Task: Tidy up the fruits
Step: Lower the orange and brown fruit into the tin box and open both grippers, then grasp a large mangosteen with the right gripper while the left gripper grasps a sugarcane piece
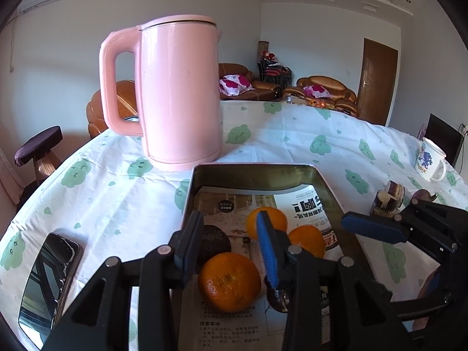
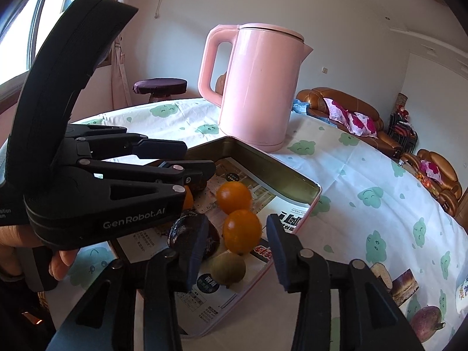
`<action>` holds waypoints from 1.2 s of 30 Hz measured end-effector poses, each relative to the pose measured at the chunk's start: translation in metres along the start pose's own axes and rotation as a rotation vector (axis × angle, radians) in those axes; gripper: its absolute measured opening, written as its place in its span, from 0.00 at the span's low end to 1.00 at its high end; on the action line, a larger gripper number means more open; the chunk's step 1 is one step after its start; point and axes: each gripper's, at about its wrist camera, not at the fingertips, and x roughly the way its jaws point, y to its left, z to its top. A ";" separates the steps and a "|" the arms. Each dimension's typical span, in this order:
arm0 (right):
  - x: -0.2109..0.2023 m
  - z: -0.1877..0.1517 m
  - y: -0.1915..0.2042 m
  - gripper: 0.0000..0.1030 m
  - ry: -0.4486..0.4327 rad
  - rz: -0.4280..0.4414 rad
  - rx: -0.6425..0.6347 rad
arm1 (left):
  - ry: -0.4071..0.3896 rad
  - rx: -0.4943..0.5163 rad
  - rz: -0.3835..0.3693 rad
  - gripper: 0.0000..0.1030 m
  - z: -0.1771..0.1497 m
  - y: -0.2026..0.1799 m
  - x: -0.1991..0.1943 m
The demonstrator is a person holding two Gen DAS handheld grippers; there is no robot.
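Starting at far left: we log a black glossy smartphone [image 1: 49,278] flat on the white tablecloth with green cloud print [image 1: 117,193].
Behind centre: tall pink plastic kettle [image 1: 178,93], upright, lid on, just beyond the tray.
Tray: shallow rectangular metal tray with pink rim [image 1: 254,169], lined with printed paper; all sorted fruit lies in it.
Fruit in tray: we count three round orange mandarins, one near [image 1: 229,280] and two farther back [image 1: 307,239]; a dark brown round fruit [image 1: 215,239] lies at the left, a small greenish-yellow round fruit [image 2: 228,267] by the near edge.
Left gripper [image 1: 226,222]: over the tray, clenched on the near mandarin, whose sides meet both pads.
Right gripper [image 2: 237,222]: released; the greenish-yellow fruit lies between its fingers, clear of both pads.
Right of tray: two cut brown cane pieces [image 1: 386,201] and a purple round fruit [image 2: 427,321] lie on the cloth, outside the tray.
Far right: white enamel mug with blue print [image 1: 430,161], upright.
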 end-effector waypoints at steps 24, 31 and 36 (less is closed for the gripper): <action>-0.016 -0.004 -0.007 0.60 -0.044 -0.060 0.045 | -0.071 -0.036 0.002 0.76 0.008 0.001 -0.024; -0.032 -0.010 -0.021 0.61 -0.059 -0.104 0.076 | -0.116 -0.033 -0.014 0.83 0.012 -0.011 -0.038; -0.053 -0.027 -0.049 0.61 -0.057 -0.170 0.125 | -0.127 0.007 -0.054 0.83 0.014 -0.039 -0.042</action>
